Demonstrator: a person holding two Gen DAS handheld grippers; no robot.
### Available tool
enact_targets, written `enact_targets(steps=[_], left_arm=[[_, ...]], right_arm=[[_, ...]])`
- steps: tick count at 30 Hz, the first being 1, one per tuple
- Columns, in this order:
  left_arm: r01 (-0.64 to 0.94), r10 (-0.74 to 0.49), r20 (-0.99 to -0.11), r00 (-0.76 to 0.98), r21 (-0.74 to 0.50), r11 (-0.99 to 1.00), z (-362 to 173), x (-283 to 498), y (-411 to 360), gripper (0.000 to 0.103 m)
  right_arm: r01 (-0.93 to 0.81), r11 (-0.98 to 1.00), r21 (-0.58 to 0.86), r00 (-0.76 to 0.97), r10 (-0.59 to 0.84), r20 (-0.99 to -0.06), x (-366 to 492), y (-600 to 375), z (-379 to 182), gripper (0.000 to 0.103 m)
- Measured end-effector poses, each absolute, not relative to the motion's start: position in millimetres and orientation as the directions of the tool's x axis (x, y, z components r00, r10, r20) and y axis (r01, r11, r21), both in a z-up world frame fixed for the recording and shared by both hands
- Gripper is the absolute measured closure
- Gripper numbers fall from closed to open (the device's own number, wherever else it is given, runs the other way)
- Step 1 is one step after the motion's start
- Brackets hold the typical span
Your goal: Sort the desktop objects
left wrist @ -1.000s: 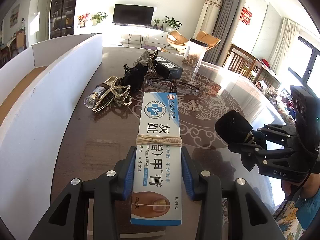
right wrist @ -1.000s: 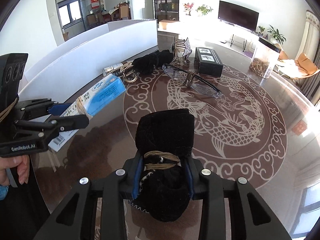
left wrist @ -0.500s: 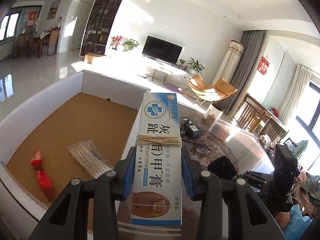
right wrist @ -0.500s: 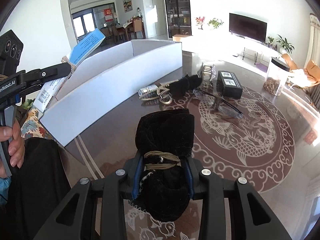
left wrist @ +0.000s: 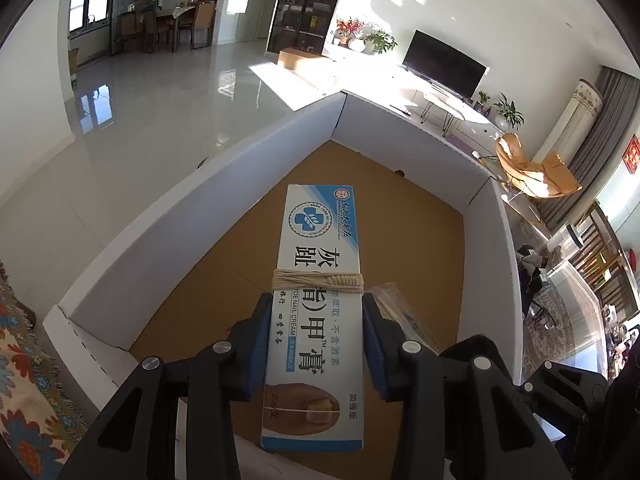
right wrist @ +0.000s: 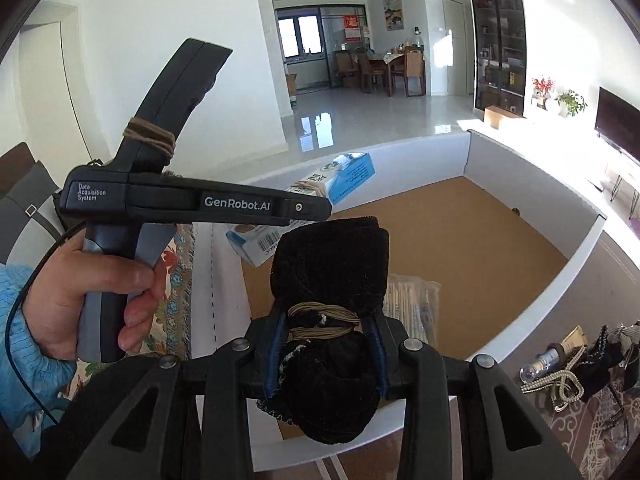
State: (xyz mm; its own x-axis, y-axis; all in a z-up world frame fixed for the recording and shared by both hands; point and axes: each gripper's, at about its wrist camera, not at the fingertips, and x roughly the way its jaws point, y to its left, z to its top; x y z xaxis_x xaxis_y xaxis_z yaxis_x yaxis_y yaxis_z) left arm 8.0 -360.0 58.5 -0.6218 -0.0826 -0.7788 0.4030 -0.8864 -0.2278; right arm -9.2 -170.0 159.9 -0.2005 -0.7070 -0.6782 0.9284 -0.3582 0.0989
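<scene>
My left gripper [left wrist: 316, 344] is shut on a blue and white nail cream box [left wrist: 318, 280] with a rubber band round it. It hangs over the brown floor of a white-walled sorting box [left wrist: 224, 200]. My right gripper [right wrist: 328, 356] is shut on a black velvet pouch [right wrist: 332, 272], just above the sorting box's near wall [right wrist: 540, 292]. A clear packet of cotton swabs [right wrist: 412, 304] lies inside, under the pouch. In the right wrist view the left gripper [right wrist: 312, 208] is at the left, gripped by a hand [right wrist: 80, 300], with the cream box [right wrist: 340, 180] sticking out.
On the patterned table at the right lie a small bottle [right wrist: 544, 362], a pearl chain [right wrist: 560, 384] and black items [right wrist: 600, 356]. A floral cloth [left wrist: 32, 392] lies left of the sorting box. Most of the box's brown floor [left wrist: 372, 184] is bare.
Both grippers have swung left from the table to above the white box, rolling as they went. Each still holds its object: the cream box and the black pouch.
</scene>
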Motion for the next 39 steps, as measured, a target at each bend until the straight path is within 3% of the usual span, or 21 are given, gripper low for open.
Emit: enact_targets(steps=[5, 7, 8, 9, 14, 17, 20, 23, 25, 28, 31, 39], left_arm=[[0.453, -0.107, -0.827, -0.552, -0.189, -0.871, 35.4, -1.5, -368.7, 0.055], [0.468, -0.123, -0.824, -0.554, -0.186, -0.864, 34.2, 1.2, -366.6, 0.028], [0.464, -0.128, -0.809, -0.573, -0.192, -0.865, 37.8, 4.9, -363.2, 0.026], [0.466, -0.143, -0.796, -0.588, -0.189, -0.865, 41.3, 7.3, -359.8, 0.023], [0.45, -0.178, -0.732, -0.658, -0.193, -0.872, 70.4, 20.4, -335.5, 0.022], [0.394, -0.186, -0.686, -0.703, -0.159, -0.905, 90.3, 29.3, -303.9, 0.022], [0.294, -0.128, -0.645, -0.753, -0.157, -0.943, 106.7, 35.5, -260.7, 0.021], [0.168, -0.041, -0.613, -0.789, -0.152, -0.974, 118.8, 37.0, -208.3, 0.013], [0.092, -0.015, -0.603, -0.797, -0.097, -0.991, 121.9, 35.6, -167.4, 0.002], [0.001, 0.001, -0.604, -0.797, -0.004, -1.0, 113.9, 31.9, -113.7, 0.0], [-0.045, 0.013, -0.661, -0.75, 0.031, -0.999, 84.6, 16.7, -83.1, 0.0], [-0.005, 0.045, -0.823, -0.566, -0.051, -0.999, -3.2, -22.9, -72.3, 0.0]], right_arm=[[0.935, -0.344, 0.086, -0.155, -0.615, -0.773, -17.6, -211.3, 120.9, 0.062], [0.93, -0.352, 0.101, -0.153, -0.624, -0.767, -22.2, -212.1, 124.1, 0.042], [0.925, -0.368, 0.1, -0.171, -0.634, -0.754, -23.8, -208.6, 128.4, 0.025], [0.919, -0.381, 0.1, -0.191, -0.652, -0.733, -24.2, -203.1, 134.0, 0.018], [0.892, -0.44, 0.106, -0.281, -0.721, -0.633, -28.6, -156.4, 159.1, 0.013], [0.846, -0.526, 0.089, -0.388, -0.72, -0.575, -32.3, -106.6, 163.1, 0.001], [0.762, -0.646, 0.05, -0.508, -0.644, -0.572, -38.9, -48.1, 147.5, 0.0], [0.651, -0.759, 0.012, -0.581, -0.508, -0.636, -48.3, 10.7, 121.2, 0.0], [0.563, -0.826, -0.028, -0.612, -0.393, -0.686, -57.3, 50.1, 100.7, 0.0], [0.439, -0.898, -0.042, -0.614, -0.266, -0.743, -68.1, 102.6, 77.3, 0.0], [0.364, -0.931, -0.021, -0.595, -0.216, -0.774, -74.1, 137.5, 68.0, 0.0], [0.341, -0.94, -0.033, -0.576, -0.181, -0.797, -70.8, 144.9, 57.2, 0.0]])
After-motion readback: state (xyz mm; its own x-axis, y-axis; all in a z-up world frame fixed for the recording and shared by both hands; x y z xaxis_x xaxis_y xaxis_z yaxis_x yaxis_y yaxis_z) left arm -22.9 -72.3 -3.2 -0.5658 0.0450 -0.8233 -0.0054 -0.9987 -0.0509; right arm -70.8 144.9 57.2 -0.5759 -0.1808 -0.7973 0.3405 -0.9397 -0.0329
